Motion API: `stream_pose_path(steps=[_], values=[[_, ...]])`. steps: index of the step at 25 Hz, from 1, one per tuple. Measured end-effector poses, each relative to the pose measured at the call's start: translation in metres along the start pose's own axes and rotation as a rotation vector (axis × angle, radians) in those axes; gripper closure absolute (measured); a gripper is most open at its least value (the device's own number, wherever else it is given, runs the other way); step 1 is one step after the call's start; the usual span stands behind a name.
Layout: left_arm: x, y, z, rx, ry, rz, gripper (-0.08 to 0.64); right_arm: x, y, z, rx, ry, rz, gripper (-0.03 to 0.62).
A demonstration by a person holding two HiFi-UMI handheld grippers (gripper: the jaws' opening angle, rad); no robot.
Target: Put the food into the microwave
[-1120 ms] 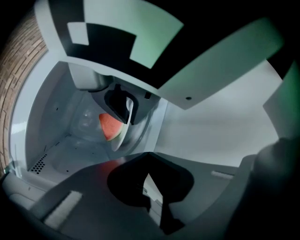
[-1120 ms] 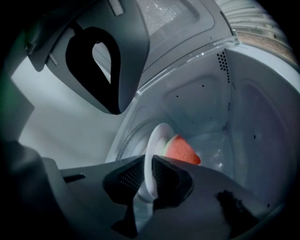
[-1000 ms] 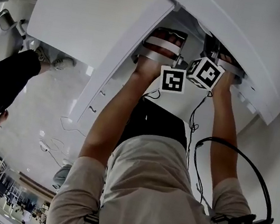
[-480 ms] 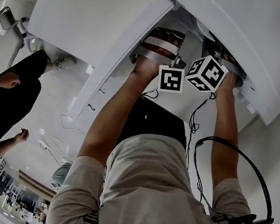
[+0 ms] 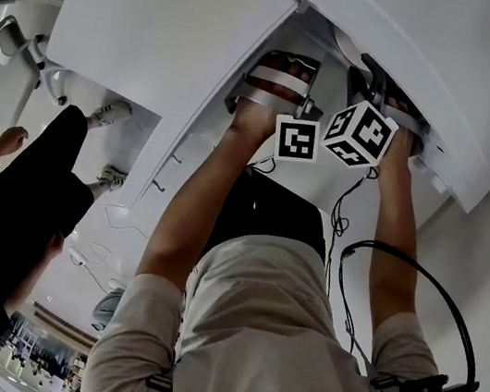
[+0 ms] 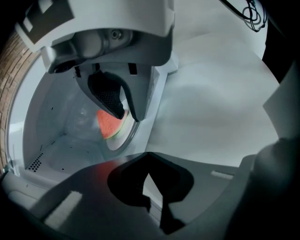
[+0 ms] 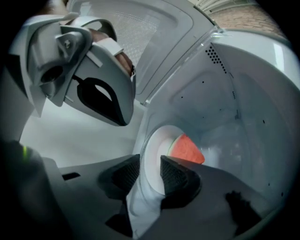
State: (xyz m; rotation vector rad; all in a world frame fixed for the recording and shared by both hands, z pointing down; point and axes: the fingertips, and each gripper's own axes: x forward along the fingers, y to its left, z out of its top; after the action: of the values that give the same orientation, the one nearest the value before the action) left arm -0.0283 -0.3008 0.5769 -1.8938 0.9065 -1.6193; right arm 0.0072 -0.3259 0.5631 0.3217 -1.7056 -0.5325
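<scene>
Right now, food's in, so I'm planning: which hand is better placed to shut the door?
Probably left: left tool is empty beside the door; right tool, jaws just opening, straddles the plate.

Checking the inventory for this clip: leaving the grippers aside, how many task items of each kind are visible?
microwave: 1
white plate: 1
watermelon slice: 1
Total: 3
</scene>
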Motion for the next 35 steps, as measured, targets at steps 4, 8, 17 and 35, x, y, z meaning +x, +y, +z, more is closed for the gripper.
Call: stream_pose_path(steps=[4,8,17,35], values=[[-0.003,-0.003,0.001,0.005,-0.002,-0.002,0.552,-0.006,0.008,0.001,-0.009,-0.006,-0.015,0.453],[-0.009,-0.002,0.0,0.016,-0.005,0.006,0.552,-0.014,0.012,0.006,-0.012,-0.02,-0.033,0.454],[-0.024,-0.008,0.005,0.04,-0.021,0.013,0.552,-0.032,0.025,0.005,-0.056,-0.055,-0.07,0.583],[-0.077,-0.019,0.023,0.105,-0.067,0.055,0.552,-0.086,0.066,0.001,-0.075,-0.059,-0.127,0.583]])
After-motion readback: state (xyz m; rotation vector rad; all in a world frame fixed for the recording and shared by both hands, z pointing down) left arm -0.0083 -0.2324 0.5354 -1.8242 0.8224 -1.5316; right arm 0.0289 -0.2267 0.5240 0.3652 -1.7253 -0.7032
